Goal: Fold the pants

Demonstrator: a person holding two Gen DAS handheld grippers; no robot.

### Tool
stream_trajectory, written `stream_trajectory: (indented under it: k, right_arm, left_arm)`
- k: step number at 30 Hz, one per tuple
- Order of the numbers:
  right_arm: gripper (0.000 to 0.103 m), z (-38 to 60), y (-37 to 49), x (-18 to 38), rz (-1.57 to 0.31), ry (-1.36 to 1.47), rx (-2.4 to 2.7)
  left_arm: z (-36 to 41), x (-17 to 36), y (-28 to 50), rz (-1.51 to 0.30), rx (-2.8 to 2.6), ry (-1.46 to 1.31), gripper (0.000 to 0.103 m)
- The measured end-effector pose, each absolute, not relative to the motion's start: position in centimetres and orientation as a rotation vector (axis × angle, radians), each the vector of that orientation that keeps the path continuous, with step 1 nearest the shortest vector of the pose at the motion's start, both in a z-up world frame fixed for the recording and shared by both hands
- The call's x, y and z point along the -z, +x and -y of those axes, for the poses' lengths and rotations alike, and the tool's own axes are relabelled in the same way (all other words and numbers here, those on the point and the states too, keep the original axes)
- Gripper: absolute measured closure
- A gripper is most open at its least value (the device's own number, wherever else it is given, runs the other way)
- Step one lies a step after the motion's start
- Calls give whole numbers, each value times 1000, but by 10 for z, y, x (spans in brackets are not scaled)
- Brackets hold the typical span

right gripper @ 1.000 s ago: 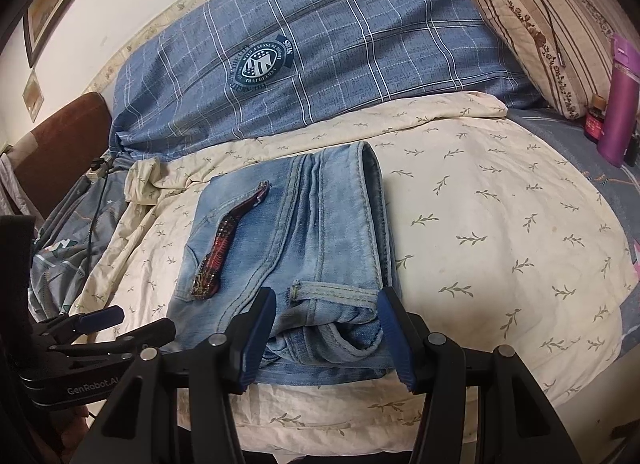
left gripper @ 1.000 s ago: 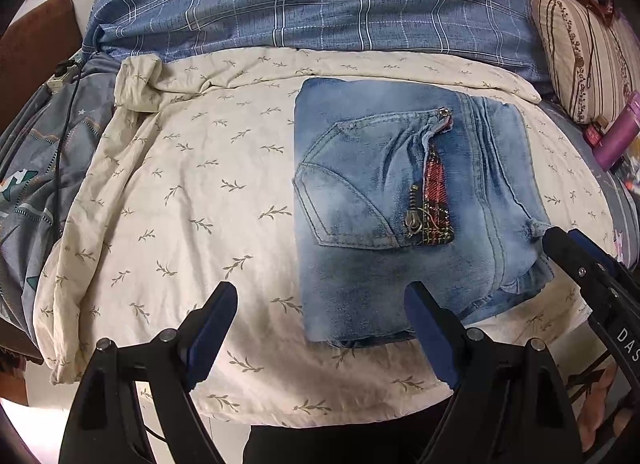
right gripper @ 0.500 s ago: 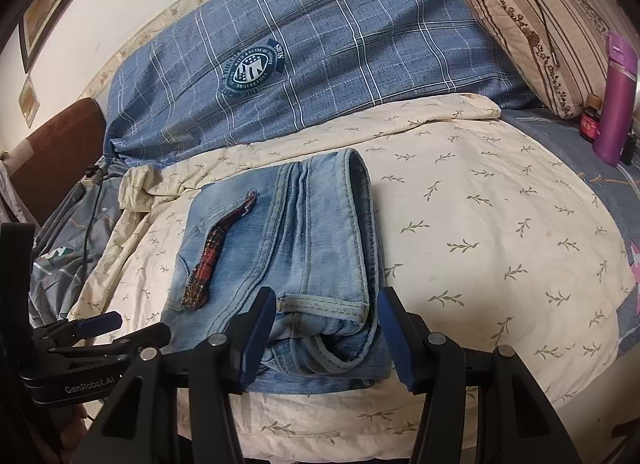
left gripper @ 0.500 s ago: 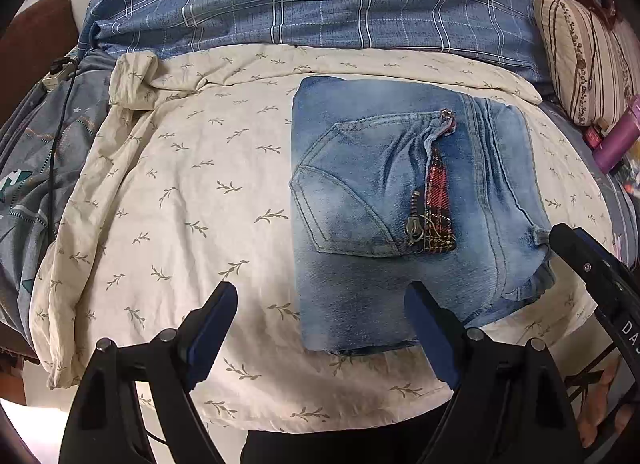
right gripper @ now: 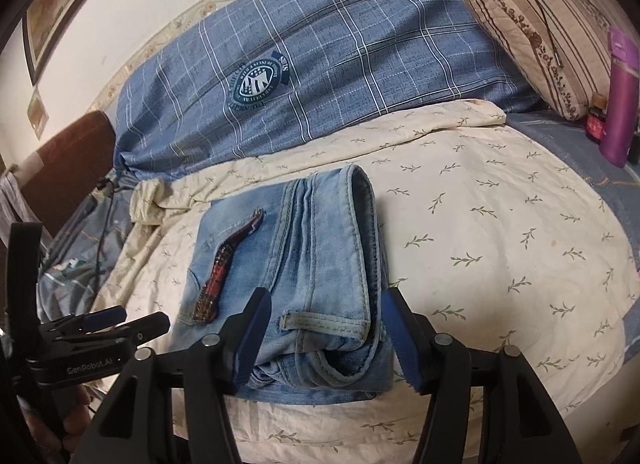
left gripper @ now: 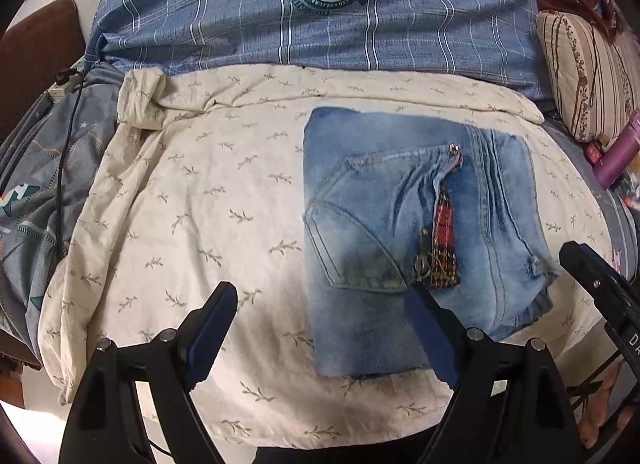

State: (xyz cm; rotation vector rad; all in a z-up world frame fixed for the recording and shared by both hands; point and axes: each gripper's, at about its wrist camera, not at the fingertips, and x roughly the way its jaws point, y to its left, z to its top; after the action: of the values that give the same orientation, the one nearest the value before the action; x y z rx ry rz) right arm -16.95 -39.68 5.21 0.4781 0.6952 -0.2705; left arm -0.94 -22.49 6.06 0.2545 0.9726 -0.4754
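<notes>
The blue jeans (left gripper: 400, 223) lie folded into a compact rectangle on the cream leaf-print sheet (left gripper: 200, 203), back pocket and a red plaid strip (left gripper: 444, 232) facing up. My left gripper (left gripper: 320, 296) hangs open above the sheet, its right finger over the jeans' near left corner. In the right wrist view the thick waistband end of the jeans (right gripper: 320, 256) lies between the fingers of my right gripper (right gripper: 326, 304). Its jaws are opening and the pads stand just off the denim. The right gripper (left gripper: 592, 276) also shows at the left view's right edge.
A blue plaid duvet (left gripper: 320, 23) fills the far side of the bed. At the right sit a striped pillow (left gripper: 592, 75) and a purple bottle (right gripper: 620, 103). Grey bedding with a black cable (left gripper: 60, 143) and a brown headboard (left gripper: 36, 55) lie to the left.
The right gripper's jaws have spread slightly around the jeans' near end, and the crumpled layers there have settled flatter. The left gripper has stayed as it was.
</notes>
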Motion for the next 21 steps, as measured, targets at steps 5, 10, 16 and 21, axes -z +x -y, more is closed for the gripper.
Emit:
stream_trajectory:
  k: [5, 10, 16, 21]
  right_arm:
    - [39, 404, -168, -48, -705, 522, 247]
    - [39, 419, -168, -40, -699, 621, 218]
    - [38, 442, -165, -21, -714, 773, 149]
    - [36, 453, -158, 3, -781, 849, 91]
  left_arm:
    - [229, -63, -3, -963, 481, 255, 17]
    - [237, -57, 11, -973, 533, 249, 17]
    - [246, -42, 30, -1021, 601, 242, 17]
    - [249, -37, 33, -1019, 660, 245, 17]
